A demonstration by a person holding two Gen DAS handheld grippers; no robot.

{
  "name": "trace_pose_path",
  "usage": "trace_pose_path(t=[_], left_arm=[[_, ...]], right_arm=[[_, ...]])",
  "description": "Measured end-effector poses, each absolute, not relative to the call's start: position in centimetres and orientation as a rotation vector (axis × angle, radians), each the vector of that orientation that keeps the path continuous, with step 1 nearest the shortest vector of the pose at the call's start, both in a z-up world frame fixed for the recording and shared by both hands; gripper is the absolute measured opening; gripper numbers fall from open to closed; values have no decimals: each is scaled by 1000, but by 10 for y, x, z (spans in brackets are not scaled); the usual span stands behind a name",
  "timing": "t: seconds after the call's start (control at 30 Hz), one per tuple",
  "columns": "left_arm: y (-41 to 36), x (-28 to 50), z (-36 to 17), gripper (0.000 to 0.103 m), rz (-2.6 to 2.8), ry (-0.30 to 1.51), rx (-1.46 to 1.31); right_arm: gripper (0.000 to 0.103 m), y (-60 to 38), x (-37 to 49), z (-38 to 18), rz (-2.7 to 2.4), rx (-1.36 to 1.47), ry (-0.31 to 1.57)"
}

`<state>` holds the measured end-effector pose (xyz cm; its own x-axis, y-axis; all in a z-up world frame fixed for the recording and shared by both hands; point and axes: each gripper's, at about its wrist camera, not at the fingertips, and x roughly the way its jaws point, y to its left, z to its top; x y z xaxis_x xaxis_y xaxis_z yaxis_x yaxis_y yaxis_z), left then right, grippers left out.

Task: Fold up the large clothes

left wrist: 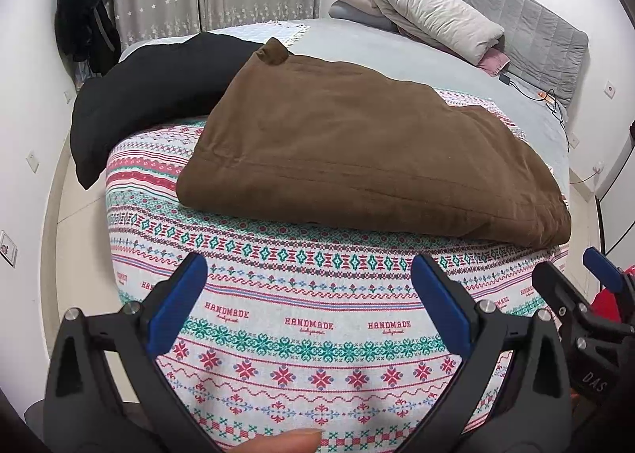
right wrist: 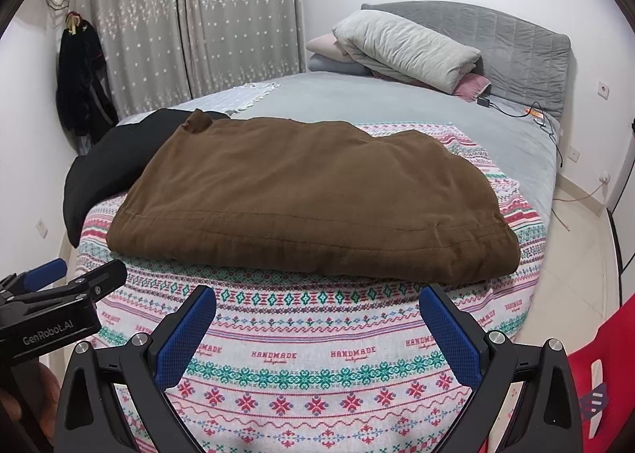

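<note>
The brown garment [left wrist: 357,147] lay folded in a thick bundle on the patterned blanket [left wrist: 301,318] at the foot of the bed [left wrist: 397,52], at about twelve o'clock from both grippers and well apart from them. The left gripper [left wrist: 309,278] and the right gripper [right wrist: 317,310] were both released, jaws spread wide, holding nothing, side by side over the blanket.

The bundle looked bulky and soft, so the chief risk was that a pinch on its near hem would catch only the top layer; lifting that would peel the fold apart. At ten o'clock a black garment [left wrist: 151,95] touched or slipped under the brown one's far left side; which, I could not tell. Dragging the brown bundle might have pulled it along or tipped it off the bed edge, where it already overhung. A low gripper could also have snagged the blanket and wrinkled the surface. A small raised nub [left wrist: 272,52] at the far corner suggested a loose part that might spring out.
</note>
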<state>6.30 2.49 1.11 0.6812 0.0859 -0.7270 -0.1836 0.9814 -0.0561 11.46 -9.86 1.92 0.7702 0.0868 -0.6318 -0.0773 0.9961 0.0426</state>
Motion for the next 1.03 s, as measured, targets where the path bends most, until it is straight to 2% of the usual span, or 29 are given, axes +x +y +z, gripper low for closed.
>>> trace_pose_path(t=[1.03], left_arm=[[30, 65, 8, 102, 160, 802, -130]], right_arm=[[103, -104, 109, 20, 60, 20, 691]])
